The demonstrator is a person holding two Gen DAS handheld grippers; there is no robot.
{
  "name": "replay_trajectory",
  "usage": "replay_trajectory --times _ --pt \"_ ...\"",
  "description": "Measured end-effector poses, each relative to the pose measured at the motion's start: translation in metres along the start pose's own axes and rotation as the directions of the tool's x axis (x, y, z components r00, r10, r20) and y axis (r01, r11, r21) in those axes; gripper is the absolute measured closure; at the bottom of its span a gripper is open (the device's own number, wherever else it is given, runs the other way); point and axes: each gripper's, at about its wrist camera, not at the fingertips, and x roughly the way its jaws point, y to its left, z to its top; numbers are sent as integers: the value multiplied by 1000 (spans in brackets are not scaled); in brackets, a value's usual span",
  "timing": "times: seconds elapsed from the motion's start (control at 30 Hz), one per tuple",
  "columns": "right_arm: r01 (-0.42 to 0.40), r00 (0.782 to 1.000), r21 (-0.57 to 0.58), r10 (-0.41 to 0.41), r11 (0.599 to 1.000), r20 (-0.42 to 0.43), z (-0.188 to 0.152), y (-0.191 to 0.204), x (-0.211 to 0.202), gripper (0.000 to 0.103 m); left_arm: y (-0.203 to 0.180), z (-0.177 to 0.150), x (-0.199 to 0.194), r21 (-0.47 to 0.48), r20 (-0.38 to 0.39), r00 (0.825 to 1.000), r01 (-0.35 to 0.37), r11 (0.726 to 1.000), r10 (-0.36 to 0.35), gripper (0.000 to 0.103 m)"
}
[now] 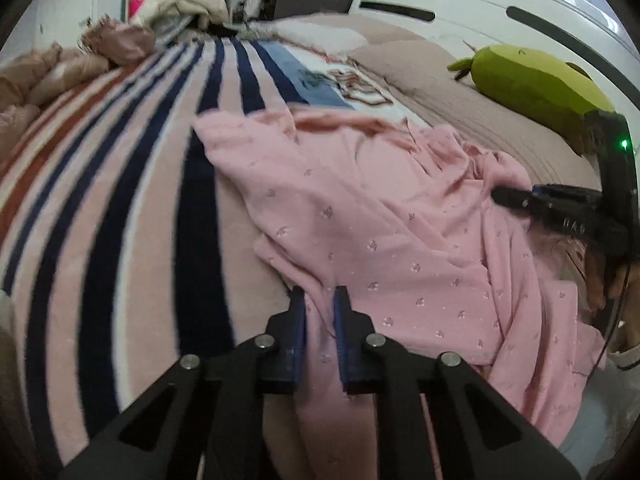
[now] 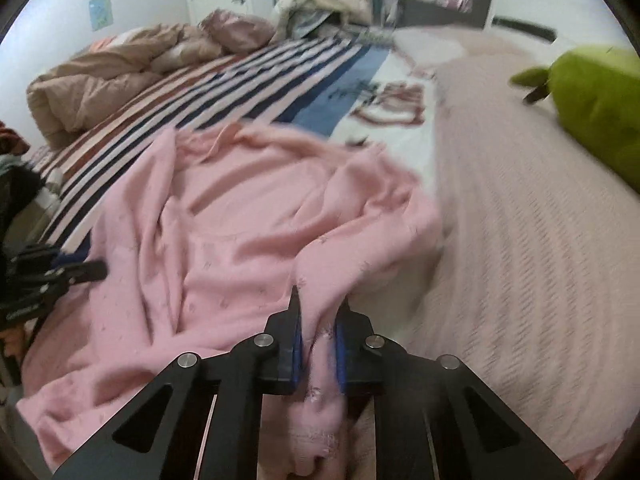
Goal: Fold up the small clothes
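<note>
On the left of the bed lies a bunched beige-pink duvet (image 2: pixel 100 80), and beside it the striped blanket (image 1: pixel 120 208) in pink, navy and rust runs back toward the headboard. The left gripper (image 1: pixel 319 300) rests at the near left edge of the pink floral garment (image 1: pixel 380 216), its jaws narrowed with a fold of the fabric between them. The garment lies rumpled across the middle of the bed, over the stripes and the quilted pink bedspread (image 2: pixel 520 240). The right gripper (image 2: pixel 319 300) has its jaws pinched on a gathered ridge of the garment's right edge. Farthest right, a green plush toy (image 2: pixel 592 112) lies on the bedspread.
</note>
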Motion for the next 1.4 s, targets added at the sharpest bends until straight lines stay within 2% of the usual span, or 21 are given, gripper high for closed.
replay_trajectory --times 0.07,0.13,0.23,0.27,0.33,0.4,0.5,0.6,0.63,0.67,0.7,0.77,0.8,0.83,0.97,1.03,1.13,1.2,1.23,1.3,1.4 --pt "17 999 14 -17 1000 29 7 -6 -7 96 3 1 -2 12 4 998 -56 998 56 92" --pt "38 999 13 -39 999 35 14 -9 -7 96 6 0 -1 10 -5 998 -56 998 56 91" --pt "26 1000 -1 -26 1000 -17 17 -9 4 94 5 -3 -8 13 -9 998 -61 998 61 72" --pt "13 999 -3 -13 1000 -31 16 -9 6 91 3 -4 -17 23 8 999 -49 999 49 58" --pt "-17 999 10 18 1000 -28 12 -12 -2 63 0 -6 -34 31 40 999 -11 999 10 50" --pt "-61 998 47 60 997 14 7 -19 -20 50 -9 -7 -46 44 51 998 41 998 -44 50" --pt "-132 991 84 130 988 29 -6 -26 -42 50 -27 -18 -57 82 28 988 147 986 -150 50" --pt "-215 976 92 218 972 -25 -24 -26 -46 50 -47 -36 -53 102 -40 969 247 964 -244 50" --pt "-227 971 95 232 969 -50 -31 -24 -42 50 -51 -40 -50 102 -53 965 261 960 -257 50" --pt "-231 969 98 239 968 -70 -38 -21 -37 50 -55 -43 -46 100 -67 961 275 956 -270 58" --pt "-231 968 99 239 968 -77 -42 -19 -33 50 -59 -47 -38 93 -87 957 285 954 -277 74" --pt "-222 969 119 232 968 -83 -48 -17 -22 63 -62 -51 -30 79 -114 954 286 955 -276 99" --pt "-220 970 134 231 966 -72 -49 -18 -19 83 -60 -53 -30 80 -112 956 281 956 -271 99" --pt "-209 974 146 219 967 -58 -49 -20 -18 95 -62 -54 -33 91 -101 960 271 958 -261 99" --pt "-166 986 139 168 976 -9 -49 -27 -32 97 -46 -51 -49 84 -62 971 235 969 -230 100" --pt "-162 986 146 166 976 -13 -50 -29 -34 97 -38 -49 -51 83 -55 982 182 980 -178 100" --pt "-149 987 141 154 979 -32 -52 -27 -30 96 -36 -54 -46 84 -79 982 179 980 -173 95" --pt "-157 985 132 165 979 -53 -52 -24 -28 93 -35 -58 -49 93 -75 984 168 981 -162 78" --pt "-161 984 127 169 979 -52 -53 -23 -31 89 -33 -60 -54 88 -65 984 170 982 -164 72" --pt "-187 980 121 194 975 -46 -58 -23 -42 75 -26 -61 -66 76 -36 986 163 984 -160 48" --pt "-245 968 126 251 961 -33 -73 -29 -68 55 -12 -72 -91 47 -6 987 161 986 -160 40"
